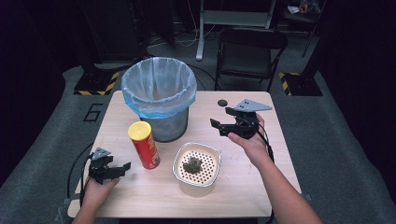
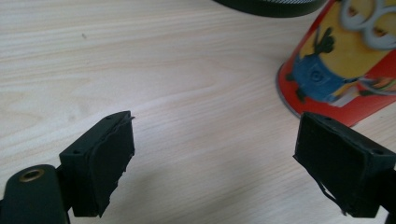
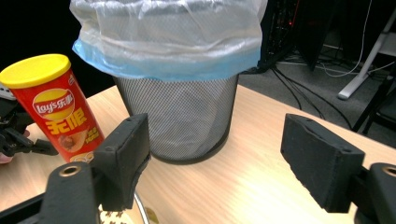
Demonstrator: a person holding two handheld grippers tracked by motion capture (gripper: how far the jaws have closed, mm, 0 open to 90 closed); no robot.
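Chip can point(image 1: 144, 144) stands upright on the counter point(image 1: 243, 182), just ahead-right of my left claw point(image 1: 122, 167), which is released and empty. My right claw point(image 1: 217, 127) is released too, hovering farther off beyond the strainer bowl point(image 1: 197, 169), so left is nearer.

Glossy printed chip can point(image 1: 144, 144), black mesh-metal bin point(image 1: 169, 123) (thin plastic liner), matt wood-grain table point(image 1: 243, 186)

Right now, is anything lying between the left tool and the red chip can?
No. The high view shows bare table between left tool and chip can.
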